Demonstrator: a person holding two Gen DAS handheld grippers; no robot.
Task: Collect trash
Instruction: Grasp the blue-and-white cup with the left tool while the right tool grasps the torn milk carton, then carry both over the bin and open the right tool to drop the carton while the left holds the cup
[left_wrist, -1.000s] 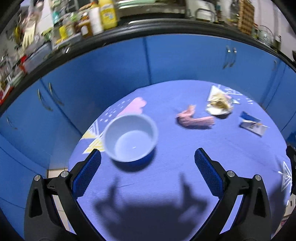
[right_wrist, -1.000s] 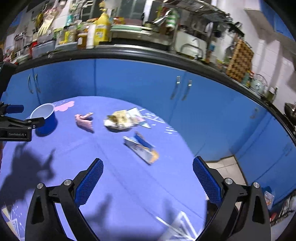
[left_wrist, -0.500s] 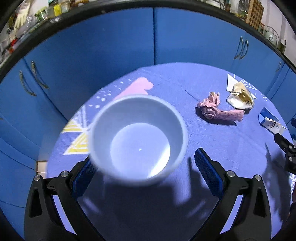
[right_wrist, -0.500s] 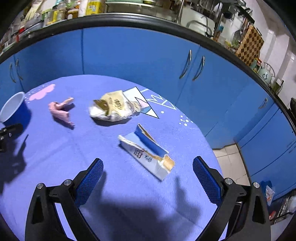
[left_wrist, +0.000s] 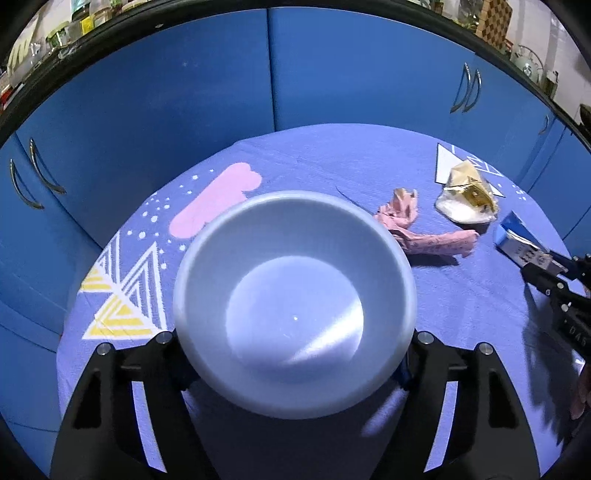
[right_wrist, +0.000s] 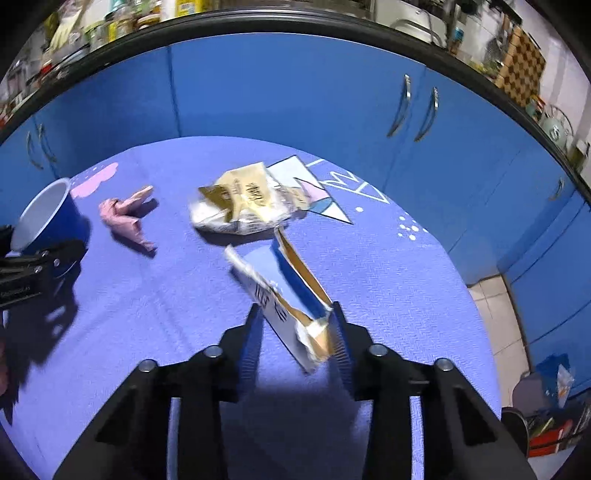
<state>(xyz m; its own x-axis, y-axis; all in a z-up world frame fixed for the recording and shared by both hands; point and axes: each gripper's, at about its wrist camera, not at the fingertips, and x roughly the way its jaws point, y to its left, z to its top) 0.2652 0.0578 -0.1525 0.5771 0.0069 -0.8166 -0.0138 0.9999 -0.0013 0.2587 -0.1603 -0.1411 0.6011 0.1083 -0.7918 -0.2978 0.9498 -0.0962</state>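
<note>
A long row of blue cupboards (right_wrist: 295, 92) runs along the far side, with a dark counter on top full of bottles and jars. In front of it stands a table with a blue cloth (left_wrist: 332, 155) that has pink and yellow shapes printed on it.

A big bowl (left_wrist: 293, 306) sits at the near left of the table. It is white inside and blue outside. The left gripper (left_wrist: 293, 354) is around it, one finger on each side, and its jaws are closing. The bowl hides the pads, so I cannot tell if they touch it yet.

A torn blue and white carton (right_wrist: 284, 295) lies near the right side of the table. It is ripped open and tips up at its near end. The right gripper (right_wrist: 295, 332) has that near end between its fingers, and its jaws are closing. The right pad looks as if it is against the carton. There is a small gap at the left pad.

Just beyond the carton lies a crumpled yellow and white wrapper (right_wrist: 240, 206). It rests partly on a white triangle printed on the cloth.

The smallest thing is a scrunched pink paper (left_wrist: 424, 236). It lies between the bowl and the wrapper, just beside the bowl's far right rim.
</note>
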